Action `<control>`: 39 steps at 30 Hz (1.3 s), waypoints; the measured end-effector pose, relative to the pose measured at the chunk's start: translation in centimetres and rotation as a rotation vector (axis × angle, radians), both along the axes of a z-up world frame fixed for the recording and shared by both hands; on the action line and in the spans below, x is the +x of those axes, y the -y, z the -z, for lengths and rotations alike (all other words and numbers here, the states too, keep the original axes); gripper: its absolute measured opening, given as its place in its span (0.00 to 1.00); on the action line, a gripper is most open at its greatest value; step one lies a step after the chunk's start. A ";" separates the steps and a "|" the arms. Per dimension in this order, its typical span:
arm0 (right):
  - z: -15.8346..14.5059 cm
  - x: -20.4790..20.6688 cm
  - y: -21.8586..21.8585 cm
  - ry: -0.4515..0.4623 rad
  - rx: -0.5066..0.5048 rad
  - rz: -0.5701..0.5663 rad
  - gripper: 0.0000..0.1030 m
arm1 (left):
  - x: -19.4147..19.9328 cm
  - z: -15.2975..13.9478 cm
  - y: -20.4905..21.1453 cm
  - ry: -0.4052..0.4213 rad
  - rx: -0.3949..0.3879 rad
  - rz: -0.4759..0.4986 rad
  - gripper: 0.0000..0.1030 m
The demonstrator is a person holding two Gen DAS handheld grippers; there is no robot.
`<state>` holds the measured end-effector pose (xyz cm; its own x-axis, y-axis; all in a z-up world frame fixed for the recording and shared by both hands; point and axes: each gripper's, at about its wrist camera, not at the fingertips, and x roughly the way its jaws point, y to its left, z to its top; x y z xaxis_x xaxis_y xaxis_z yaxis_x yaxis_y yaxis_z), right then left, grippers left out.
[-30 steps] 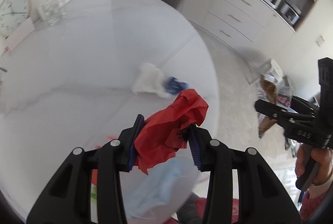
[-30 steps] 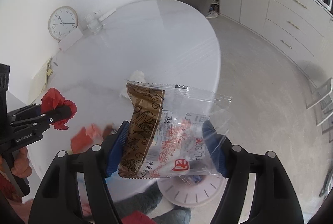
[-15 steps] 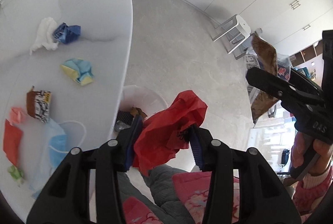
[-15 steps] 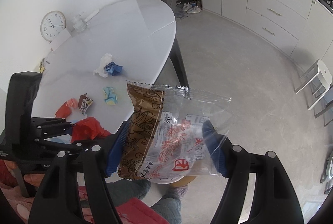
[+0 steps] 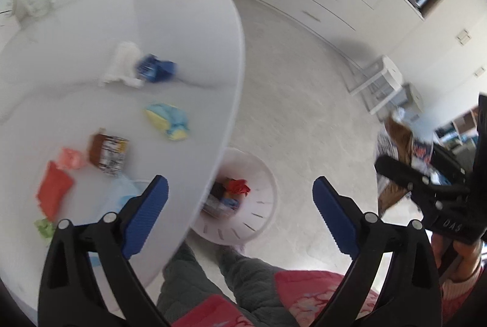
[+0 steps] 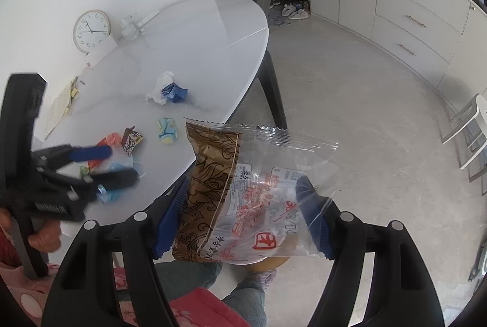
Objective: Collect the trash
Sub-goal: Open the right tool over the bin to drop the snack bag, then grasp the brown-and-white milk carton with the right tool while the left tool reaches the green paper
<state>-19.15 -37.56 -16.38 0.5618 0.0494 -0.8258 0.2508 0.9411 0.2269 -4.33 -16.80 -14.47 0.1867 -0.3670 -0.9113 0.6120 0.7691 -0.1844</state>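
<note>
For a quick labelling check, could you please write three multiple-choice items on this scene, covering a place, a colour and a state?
1. Where is the red crumpled wrapper?
A. in the white bin
B. on the table
C. in the left tongs

2. What colour is the crumpled wrapper touching the white tissue?
A. green
B. blue
C. orange

3. The right tongs are:
A. open and empty
B. shut on the snack wrapper
C. shut on a tissue

Key: A, it lies inside the bin on the floor; B, it is dark blue; B, the clear and brown wrapper sits between the pads.

Scattered wrappers (image 5: 108,153) are spread on the tabletop (image 5: 91,22); a bin (image 5: 258,205) is set on the floor just right of its near edge.
</note>
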 end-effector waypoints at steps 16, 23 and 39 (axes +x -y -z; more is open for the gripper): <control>5.4 2.7 -5.6 -0.129 -0.014 -0.078 0.94 | 2.8 -2.5 -7.8 0.066 0.019 -0.213 0.92; 3.6 3.4 -5.5 -0.086 -0.023 -0.054 0.98 | 4.1 -3.3 -11.2 0.098 0.025 -0.275 0.92; 2.4 5.5 -7.5 -0.067 -0.025 -0.091 0.98 | 6.0 -3.6 -19.3 0.110 0.041 -0.463 0.92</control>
<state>-13.65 -30.02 -18.73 0.4998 0.0765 -0.8627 0.1777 0.9659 0.1886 1.70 2.49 -10.87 0.4187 -0.1870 -0.8887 0.2178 0.9707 -0.1016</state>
